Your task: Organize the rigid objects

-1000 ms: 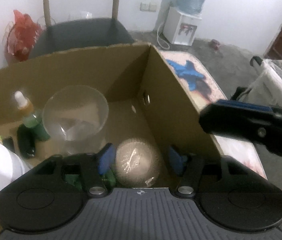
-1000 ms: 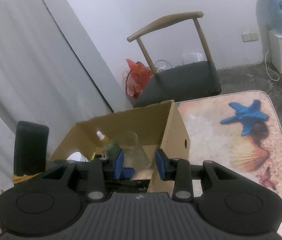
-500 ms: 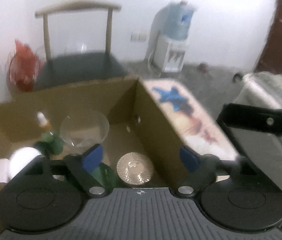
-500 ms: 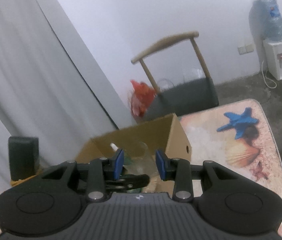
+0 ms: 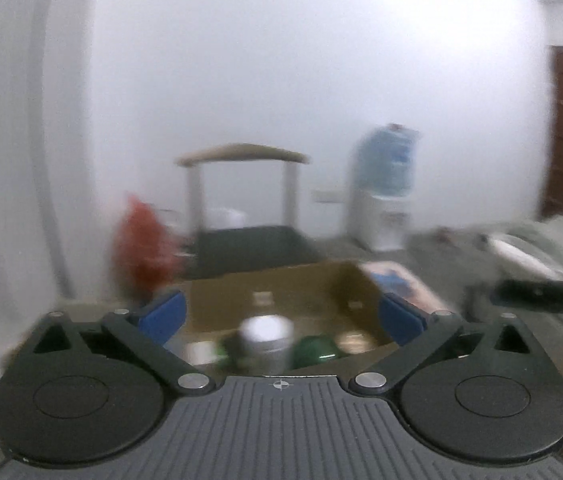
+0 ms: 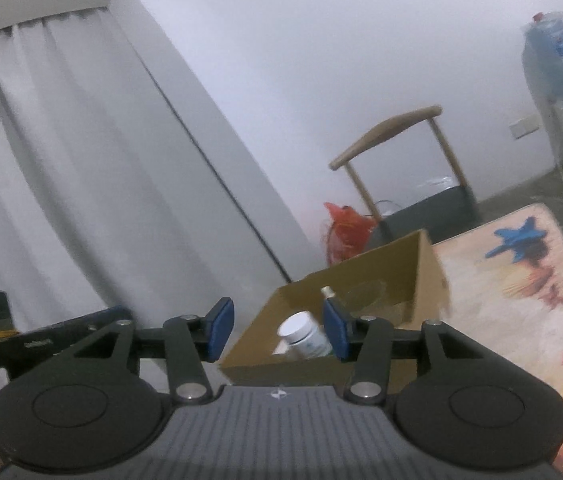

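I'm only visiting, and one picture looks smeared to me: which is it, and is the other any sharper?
Left wrist view: heavy blur; the cardboard box and its contents are smeared. Right wrist view: sharper; the white bottle reads clearly, though the fisheye bends the wall edge.

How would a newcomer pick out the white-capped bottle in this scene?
Find the open cardboard box on the patterned table. Inside, near its front wall, a white bottle lies tilted; its broad white cap sets it apart from the slim dropper bottle behind it.
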`<action>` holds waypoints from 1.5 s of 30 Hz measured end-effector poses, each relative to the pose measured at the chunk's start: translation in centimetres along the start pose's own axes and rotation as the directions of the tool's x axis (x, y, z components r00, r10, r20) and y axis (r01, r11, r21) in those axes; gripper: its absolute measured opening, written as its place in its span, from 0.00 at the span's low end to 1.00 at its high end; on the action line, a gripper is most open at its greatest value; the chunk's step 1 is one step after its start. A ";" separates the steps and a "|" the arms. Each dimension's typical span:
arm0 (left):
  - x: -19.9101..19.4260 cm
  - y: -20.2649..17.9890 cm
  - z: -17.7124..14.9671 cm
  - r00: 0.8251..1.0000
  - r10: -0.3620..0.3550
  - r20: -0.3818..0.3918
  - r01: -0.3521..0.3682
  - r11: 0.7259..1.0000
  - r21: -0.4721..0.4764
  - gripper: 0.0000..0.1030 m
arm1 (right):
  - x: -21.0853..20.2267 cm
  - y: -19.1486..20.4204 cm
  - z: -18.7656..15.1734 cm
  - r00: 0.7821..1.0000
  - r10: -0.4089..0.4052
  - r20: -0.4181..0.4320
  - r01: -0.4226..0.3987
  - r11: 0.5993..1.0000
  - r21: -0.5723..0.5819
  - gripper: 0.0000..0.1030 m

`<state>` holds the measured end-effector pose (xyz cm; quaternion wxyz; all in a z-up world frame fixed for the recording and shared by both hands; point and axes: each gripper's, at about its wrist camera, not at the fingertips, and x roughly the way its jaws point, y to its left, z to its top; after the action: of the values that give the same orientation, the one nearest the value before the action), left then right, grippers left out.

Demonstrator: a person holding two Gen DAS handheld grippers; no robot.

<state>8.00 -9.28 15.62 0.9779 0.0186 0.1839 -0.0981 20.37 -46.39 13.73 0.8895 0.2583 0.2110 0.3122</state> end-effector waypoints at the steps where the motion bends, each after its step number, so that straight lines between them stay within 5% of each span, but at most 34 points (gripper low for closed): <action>1: -1.2 0.9 -0.2 0.999 0.037 -0.002 -0.037 0.999 -0.017 1.00 | 0.2 0.1 -0.2 1.000 0.019 -0.004 -0.019 1.000 0.008 0.52; 7: -2.3 4.2 -3.3 0.979 0.196 -0.055 -0.202 0.972 -0.123 1.00 | 3.0 0.9 -1.3 0.997 0.061 -0.051 -0.060 0.998 0.026 0.60; 12: 2.2 4.9 -6.5 0.960 0.255 -0.113 -0.271 0.950 -0.156 1.00 | 5.4 2.3 -2.5 0.995 -0.067 -0.071 0.063 0.996 -0.059 0.72; 20: 7.7 2.8 -8.0 0.980 0.148 -0.134 -0.170 0.971 -0.171 1.00 | 9.6 3.5 -5.1 0.926 -0.374 -0.060 0.353 0.910 -0.217 1.00; 28: 9.9 0.7 -7.0 0.986 0.110 -0.122 -0.122 0.989 -0.089 1.00 | 12.4 4.9 -5.4 0.865 -0.499 -0.059 0.454 0.826 -0.335 1.00; 33: 11.3 0.1 -6.3 0.974 0.126 -0.189 -0.139 0.989 -0.057 1.00 | 13.0 5.5 -4.6 0.797 -0.603 -0.007 0.569 0.756 -0.324 1.00; 38: 12.9 0.2 -6.3 0.960 0.100 -0.262 -0.122 0.990 -0.066 1.00 | 13.5 4.6 -4.2 0.817 -0.571 -0.075 0.528 0.795 -0.299 1.00; 45: 13.0 0.2 -6.2 0.960 0.080 -0.268 -0.112 0.988 -0.106 1.00 | 15.0 4.5 -4.6 0.795 -0.596 -0.115 0.534 0.776 -0.336 1.00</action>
<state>17.74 -11.01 5.13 0.9478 -0.0187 0.3164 -0.0361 26.65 -31.88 9.66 0.9416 0.0159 0.3261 0.0823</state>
